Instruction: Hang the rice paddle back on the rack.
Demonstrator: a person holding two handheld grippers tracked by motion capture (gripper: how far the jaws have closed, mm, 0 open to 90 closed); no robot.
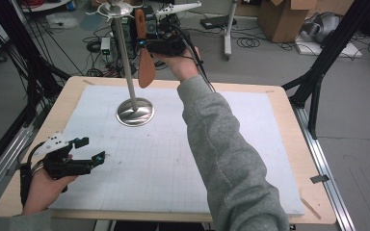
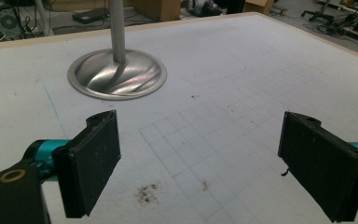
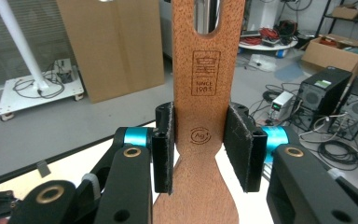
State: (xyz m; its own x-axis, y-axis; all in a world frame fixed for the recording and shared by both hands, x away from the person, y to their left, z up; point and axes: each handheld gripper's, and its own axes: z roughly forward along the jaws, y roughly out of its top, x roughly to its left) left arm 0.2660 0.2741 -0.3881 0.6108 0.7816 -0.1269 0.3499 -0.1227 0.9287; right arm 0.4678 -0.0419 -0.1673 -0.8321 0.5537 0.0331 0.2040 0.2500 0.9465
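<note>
Right gripper (image 1: 147, 45) raised beyond the table's (image 1: 289, 144) far edge, jaws clamped on a wooden spatula (image 3: 205, 116) held just beside the metal stand's (image 1: 135, 111) pole. Left gripper (image 1: 89, 151) low near the table's left edge, jaws apart, nothing between them.

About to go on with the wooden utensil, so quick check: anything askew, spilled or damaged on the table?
Nothing serious. The flat brown wooden spatula sits straight in the right gripper, and the steel stand is upright. Only small dark crumbs and a reddish speck mark the white mat.
</note>
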